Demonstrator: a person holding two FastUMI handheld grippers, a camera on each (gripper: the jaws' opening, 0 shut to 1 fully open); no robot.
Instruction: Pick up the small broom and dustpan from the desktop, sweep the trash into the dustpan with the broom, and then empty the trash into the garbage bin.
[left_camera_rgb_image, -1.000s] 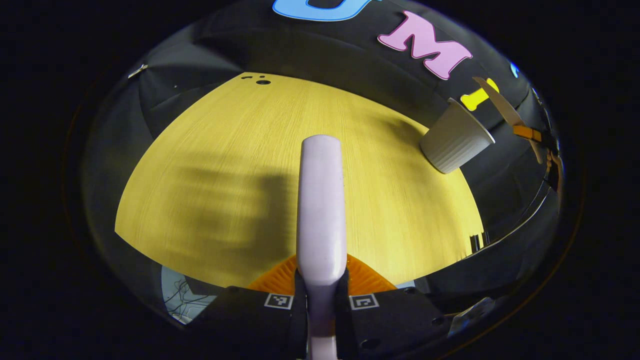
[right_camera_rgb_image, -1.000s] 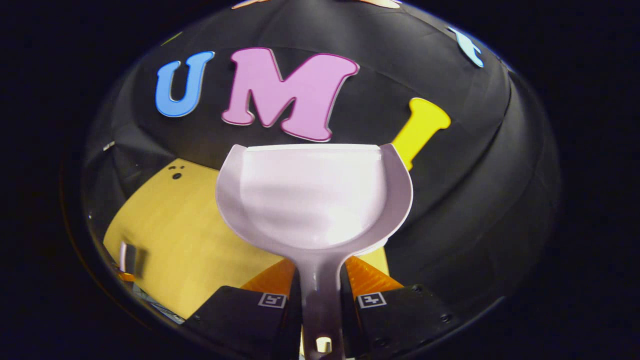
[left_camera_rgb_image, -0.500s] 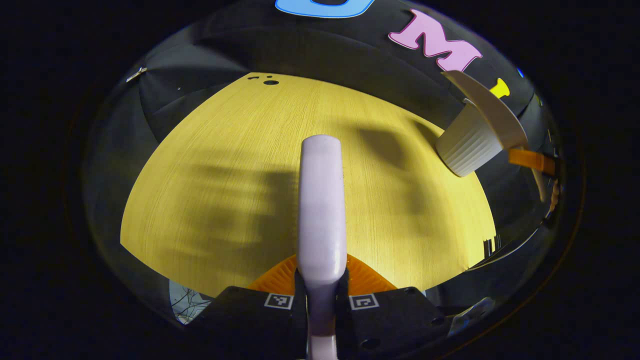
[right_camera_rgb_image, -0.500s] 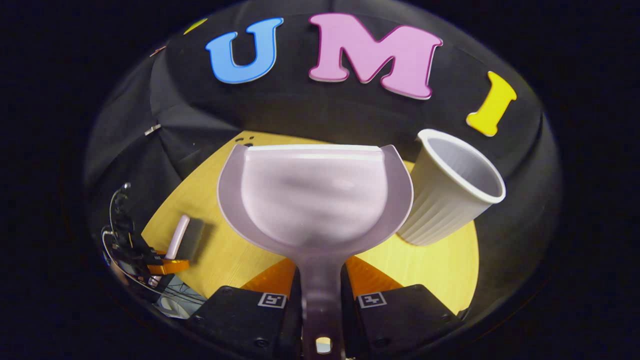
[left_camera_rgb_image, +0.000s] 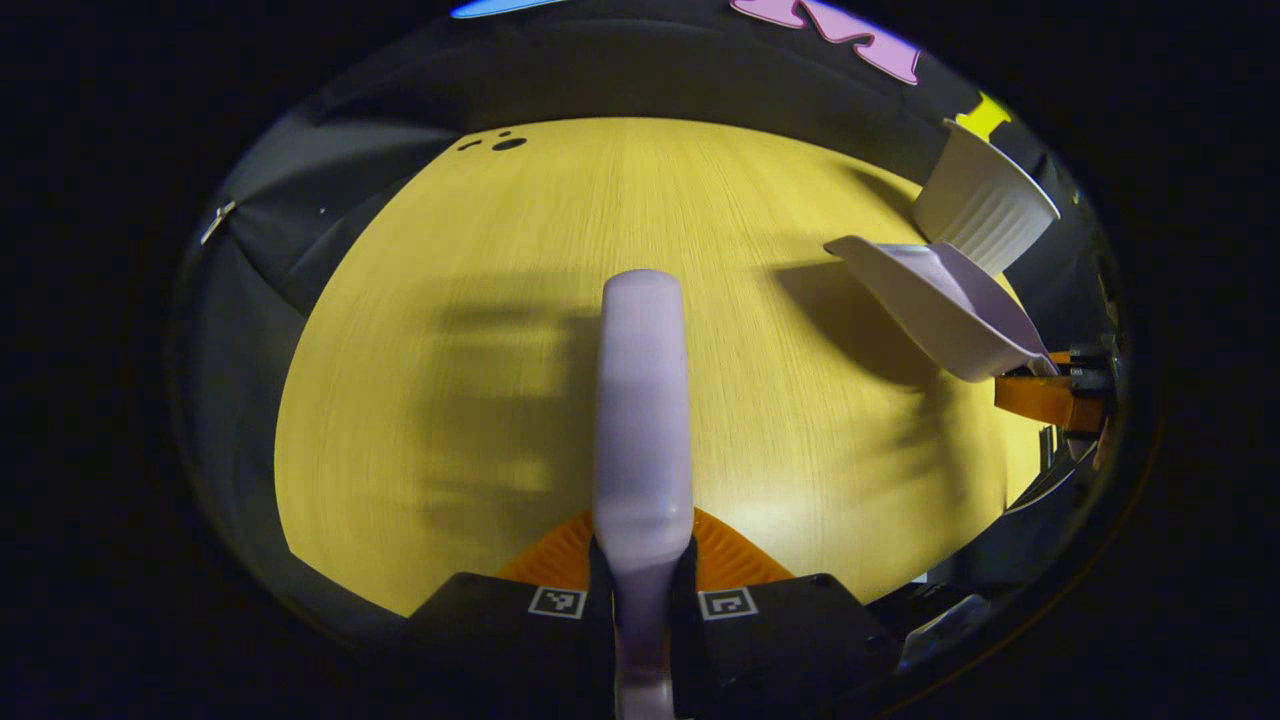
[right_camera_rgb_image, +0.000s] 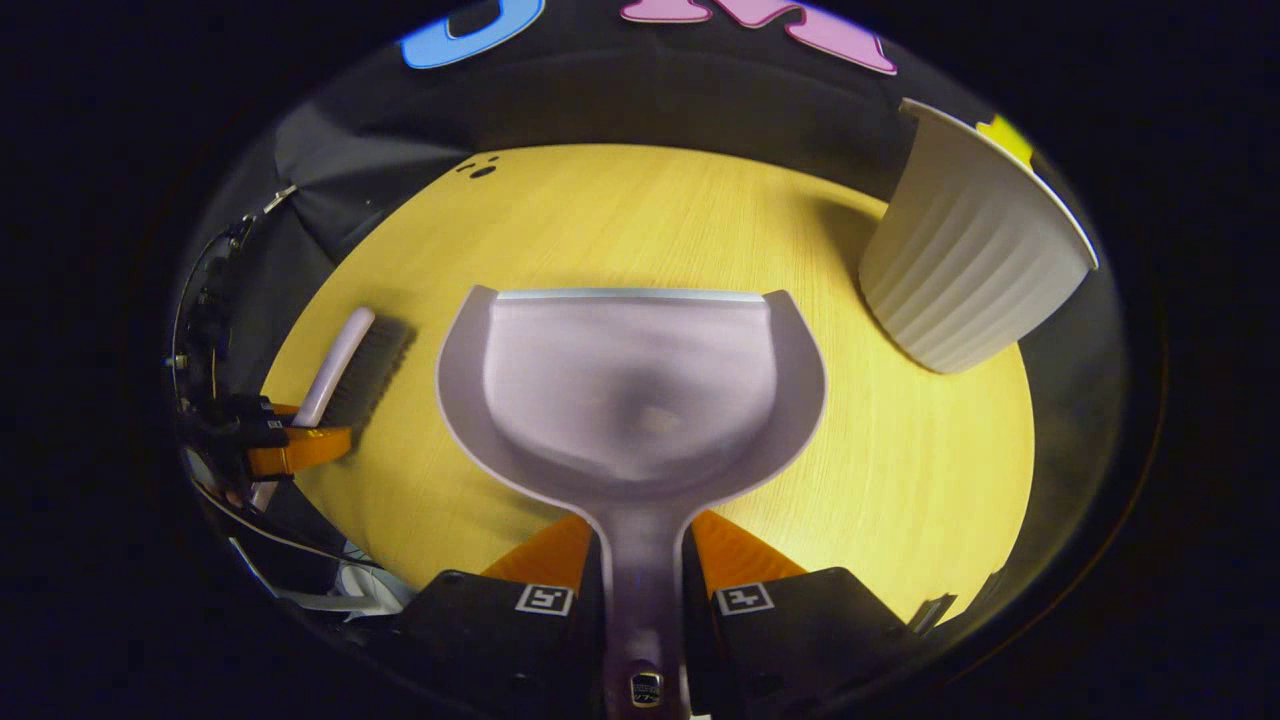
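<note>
My dustpan (right_camera_rgb_image: 630, 390) has swung down from pointing at the wall to hang level over the desk (right_camera_rgb_image: 900, 480), off the bin (right_camera_rgb_image: 970, 260) that now stands just beyond its right corner. Its pan looks empty, so I judge the emptying done and only setting down left. My right gripper (right_camera_rgb_image: 645, 590) clamps its handle, pan straight ahead. My left gripper (left_camera_rgb_image: 643, 590) clenches the broom (left_camera_rgb_image: 642, 400), which sticks forward over bare desk, well apart from the dustpan.
</note>
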